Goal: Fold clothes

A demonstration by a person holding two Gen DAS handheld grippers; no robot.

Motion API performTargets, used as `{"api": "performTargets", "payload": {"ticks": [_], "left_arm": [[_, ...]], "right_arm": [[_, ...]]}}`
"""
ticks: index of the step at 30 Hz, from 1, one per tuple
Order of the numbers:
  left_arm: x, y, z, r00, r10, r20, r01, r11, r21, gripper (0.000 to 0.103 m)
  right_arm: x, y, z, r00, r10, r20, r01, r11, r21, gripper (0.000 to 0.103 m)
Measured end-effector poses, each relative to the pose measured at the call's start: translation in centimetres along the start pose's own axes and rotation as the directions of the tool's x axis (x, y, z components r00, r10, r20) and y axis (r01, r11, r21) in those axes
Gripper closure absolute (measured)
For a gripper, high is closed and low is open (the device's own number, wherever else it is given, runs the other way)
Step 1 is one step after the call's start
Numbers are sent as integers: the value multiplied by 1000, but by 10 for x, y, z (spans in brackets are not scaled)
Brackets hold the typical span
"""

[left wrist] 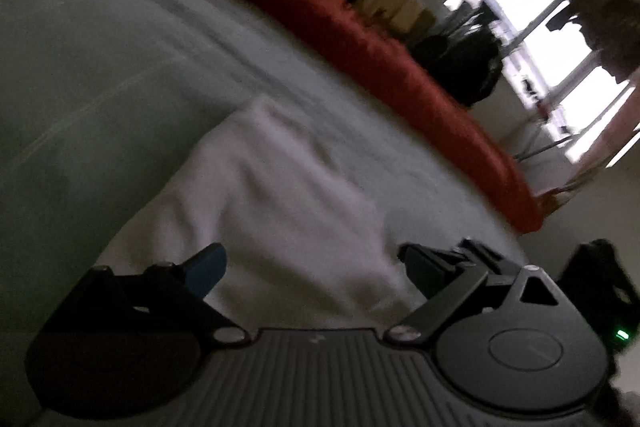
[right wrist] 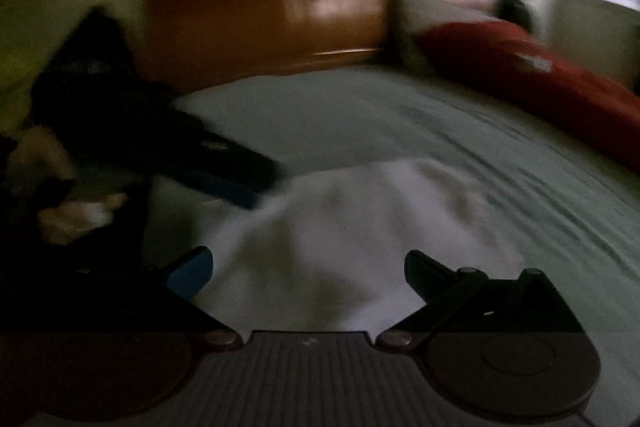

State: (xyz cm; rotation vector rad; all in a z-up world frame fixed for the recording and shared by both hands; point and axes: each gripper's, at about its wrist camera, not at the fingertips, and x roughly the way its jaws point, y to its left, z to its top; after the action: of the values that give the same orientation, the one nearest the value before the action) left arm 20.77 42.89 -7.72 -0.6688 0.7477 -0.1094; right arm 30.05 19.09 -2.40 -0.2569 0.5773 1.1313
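From the left wrist, the left gripper (left wrist: 312, 267) hangs with fingers apart over a white garment (left wrist: 280, 195) lying on the green bedsheet (left wrist: 100, 47). It looks soft, light and limp. From the right wrist, the right gripper (right wrist: 308, 275) is likewise spread above the cloth (right wrist: 360, 227); a corner or hem seems the best hold.

The right gripper (right wrist: 308, 273) hangs with jaws wide apart and nothing between them, just over the near edge of a white cloth (right wrist: 360, 227) on the bed (right wrist: 360, 115). The left gripper (right wrist: 256, 183) reaches the cloth's far left corner; its grip is blurred. Beyond the cloth stands a headboard (right wrist: 260, 7); a red blanket (right wrist: 560, 79) lies right of it.
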Motion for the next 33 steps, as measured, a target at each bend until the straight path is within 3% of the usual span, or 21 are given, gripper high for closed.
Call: {"api": "performTargets", "payload": {"ticks": [2,4,8,11,13,15,18,21,25,33], "left_arm": [[0,12,-5,1000,11,-17,-12,999,-40,8],[-3,18,-7,1000,3,-12,-4,998,-62,8],[-7,-2,18,999,-22,39,23,1000,-18,7],[13,-23,45,998,-46,43,44,998,35,7],[32,-36,61,998,-53,36,51,996,68,7],[58,-39,71,1000,-15,15,13,996,92,7],[82,-26,68,996,85,-19,-83,992,92,8],[87,-22,67,996,87,-15,-86,994,74,8],[75,-36,71,999,24,30,-27,992,126,7],[120,-39,81,995,88,37,-93,983,156,7]], "right_arm": [[13,9,-9,997,37,-69,-39,999,-32,0],[20,10,-24,994,22,-107,-28,998,-56,0],[6,14,-13,997,22,-69,-28,996,-83,0],[13,11,1,999,45,-12,-46,996,-72,0],[29,6,-1,998,42,-54,-45,998,-43,0],[46,-1,-14,994,33,-102,-34,999,-11,0],[52,0,-23,997,6,-77,-9,999,-39,0],[40,6,-21,997,16,-78,-17,1000,-12,0],[11,3,-18,998,50,-44,-47,997,63,0],[-25,17,-29,998,43,-43,-39,994,99,0]]}}
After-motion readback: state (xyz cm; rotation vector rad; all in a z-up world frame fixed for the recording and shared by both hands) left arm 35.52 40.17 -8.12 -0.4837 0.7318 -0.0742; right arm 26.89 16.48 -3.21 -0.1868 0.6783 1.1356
